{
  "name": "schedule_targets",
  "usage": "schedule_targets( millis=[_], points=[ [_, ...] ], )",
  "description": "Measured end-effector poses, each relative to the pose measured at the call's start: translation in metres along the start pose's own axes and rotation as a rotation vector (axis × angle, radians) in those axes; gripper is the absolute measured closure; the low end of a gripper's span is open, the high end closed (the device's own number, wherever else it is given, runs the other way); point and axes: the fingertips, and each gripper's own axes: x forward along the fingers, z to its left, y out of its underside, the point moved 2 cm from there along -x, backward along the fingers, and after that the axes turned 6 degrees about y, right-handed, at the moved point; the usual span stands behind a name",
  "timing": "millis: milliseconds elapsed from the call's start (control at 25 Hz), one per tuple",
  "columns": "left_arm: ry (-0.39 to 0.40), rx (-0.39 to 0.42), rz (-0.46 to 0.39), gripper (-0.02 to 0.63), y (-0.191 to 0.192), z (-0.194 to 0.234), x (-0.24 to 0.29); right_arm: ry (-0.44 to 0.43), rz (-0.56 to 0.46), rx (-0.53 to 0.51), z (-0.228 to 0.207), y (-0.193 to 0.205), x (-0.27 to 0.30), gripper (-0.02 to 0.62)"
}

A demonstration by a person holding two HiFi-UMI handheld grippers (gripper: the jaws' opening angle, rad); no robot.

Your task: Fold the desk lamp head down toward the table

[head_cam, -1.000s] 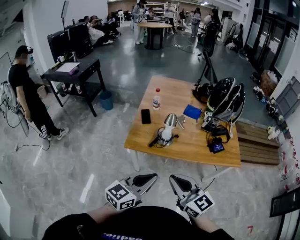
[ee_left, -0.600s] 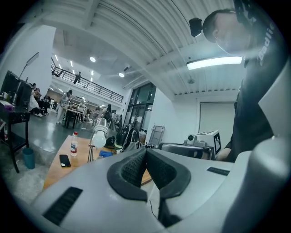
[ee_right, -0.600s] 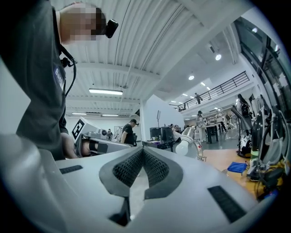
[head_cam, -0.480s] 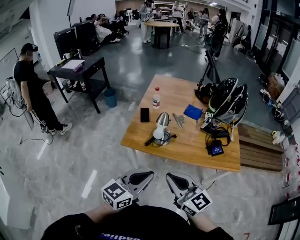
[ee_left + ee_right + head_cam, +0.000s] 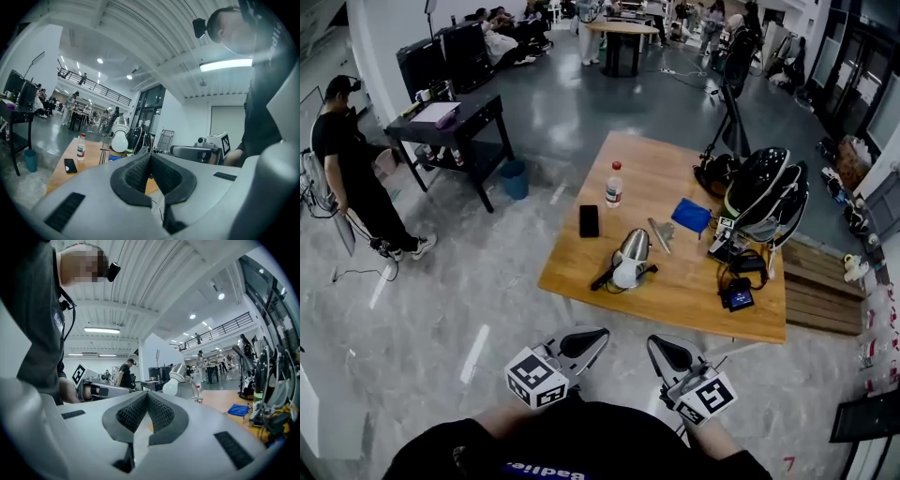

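The desk lamp (image 5: pixel 630 259) stands near the middle of the wooden table (image 5: pixel 581 272), with a silver shade, a white bulb and a dark cord by its base. Its bulb (image 5: pixel 119 141) faces the left gripper view, and the lamp (image 5: pixel 174 380) also shows in the right gripper view. My left gripper (image 5: pixel 602 333) and right gripper (image 5: pixel 652 342) hang side by side in front of the table's near edge, well short of the lamp. Both are shut with nothing between the pads.
On the table lie a black phone (image 5: pixel 589 220), a water bottle (image 5: pixel 613 186), a blue cloth (image 5: pixel 690 216), a black-and-white helmet-like device (image 5: pixel 761 192) and a small screen (image 5: pixel 738 298). A person (image 5: pixel 347 164) stands at the left by a black side table (image 5: pixel 450 127).
The view has closed in on the table, which now sits nearer and larger. Both grippers stay side by side and shut.
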Motion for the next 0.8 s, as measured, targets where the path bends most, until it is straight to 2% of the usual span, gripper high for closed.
schedule_targets(
  millis=[120,480,640,800],
  points=[
    [0.038,-0.001,0.012,0.597,-0.003,0.039,0.001,0.069,0.011,-0.004,-0.017,-0.004,0.026,0.591],
    [0.221,0.071,0.059,0.597,-0.028,0.131,0.016,0.306,0.019,-0.039,-0.062,-0.031,0.085,0.591],
    [0.253,0.069,0.071,0.597,-0.03,0.152,0.029,0.338,0.007,-0.039,-0.073,-0.036,0.1,0.591],
    [0.24,0.073,0.077,0.597,-0.03,0.165,0.045,0.326,0.021,-0.045,-0.089,-0.034,0.106,0.591]
  ],
)
